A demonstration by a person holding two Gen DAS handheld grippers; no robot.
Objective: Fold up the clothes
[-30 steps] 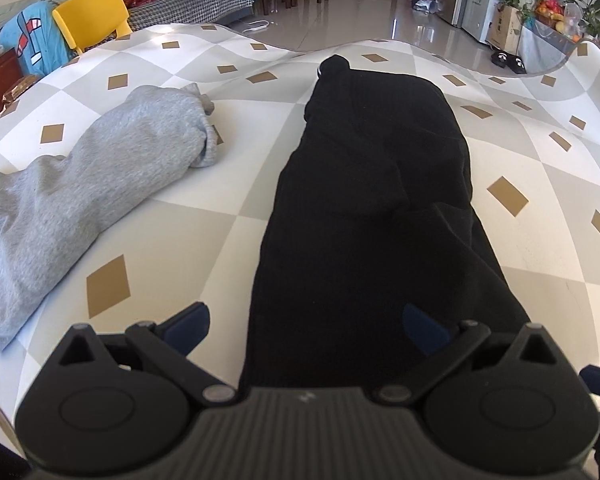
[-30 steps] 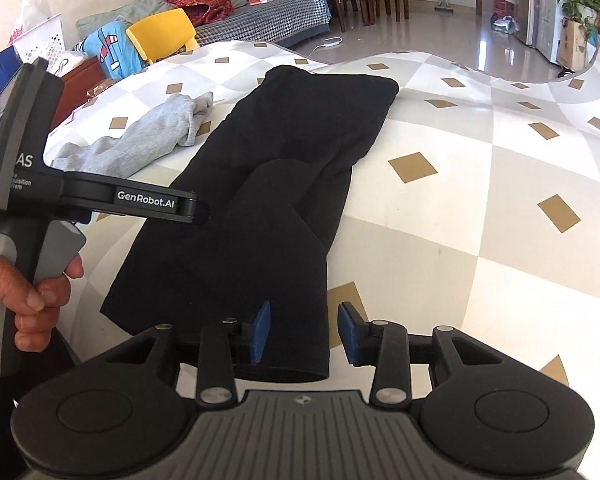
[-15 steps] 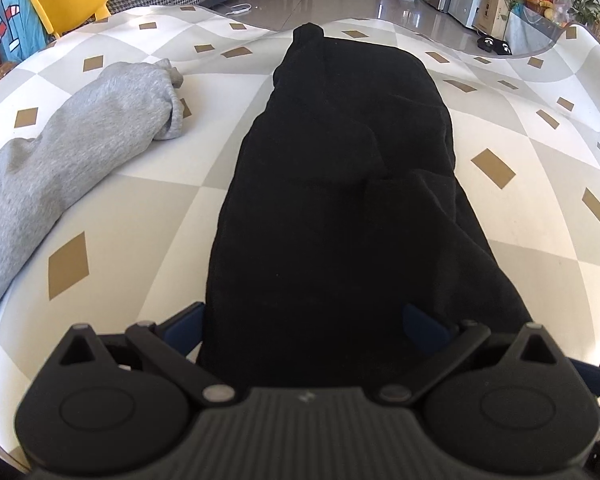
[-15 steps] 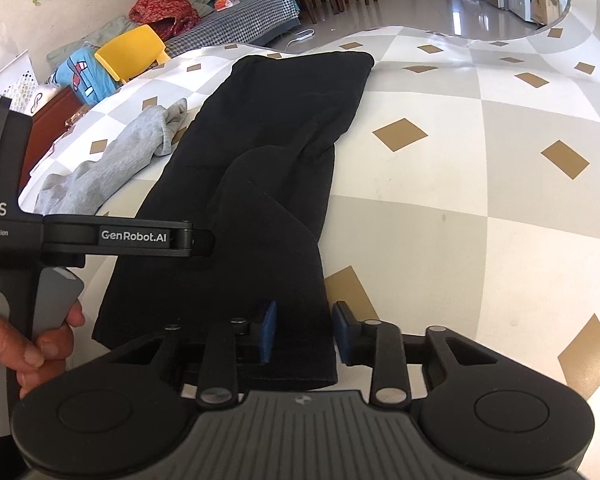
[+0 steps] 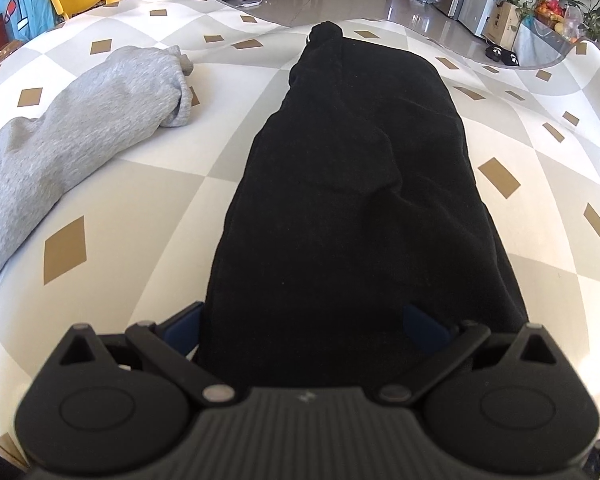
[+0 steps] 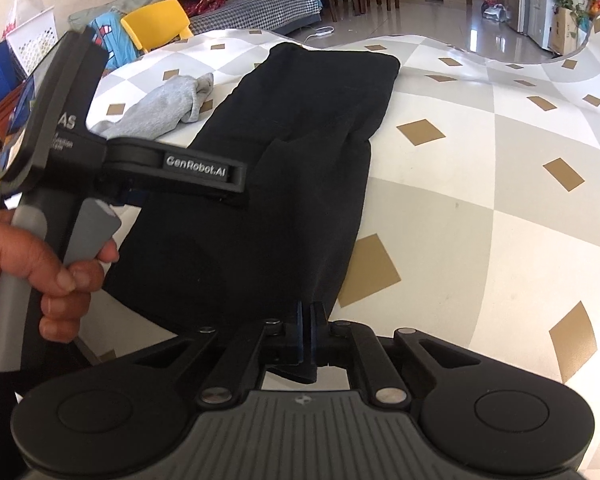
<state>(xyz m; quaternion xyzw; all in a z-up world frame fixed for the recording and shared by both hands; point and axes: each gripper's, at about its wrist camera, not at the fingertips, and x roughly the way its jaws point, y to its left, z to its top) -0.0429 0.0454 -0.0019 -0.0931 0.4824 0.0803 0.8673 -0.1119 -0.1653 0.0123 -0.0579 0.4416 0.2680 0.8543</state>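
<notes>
I am looking down at the black garment (image 5: 352, 200), which is lying lengthwise on the chequered table cover (image 5: 140, 184), stretching away from me toward the far edge. My right gripper (image 6: 306, 334) is pinching the near right corner of that garment: its jaws have just been closing, and now the blue pads are pressed together with the black cloth caught between them, a bit of hem hanging below. My left gripper (image 5: 306, 320) is standing spread wide at the near end of the same garment, one blue finger just off the cloth's left edge and the other over the fabric on the right; the pads are not pressing on anything. In the right wrist view I am seeing a hand (image 6: 32, 264) wrapping the grey handle of the left gripper's body, which is hanging over the near left part of the garment. A grey garment (image 5: 72, 140) is lying crumpled to the left, apart from the black one. Beyond the table a yellow chair (image 6: 156, 26) is standing by a sofa
</notes>
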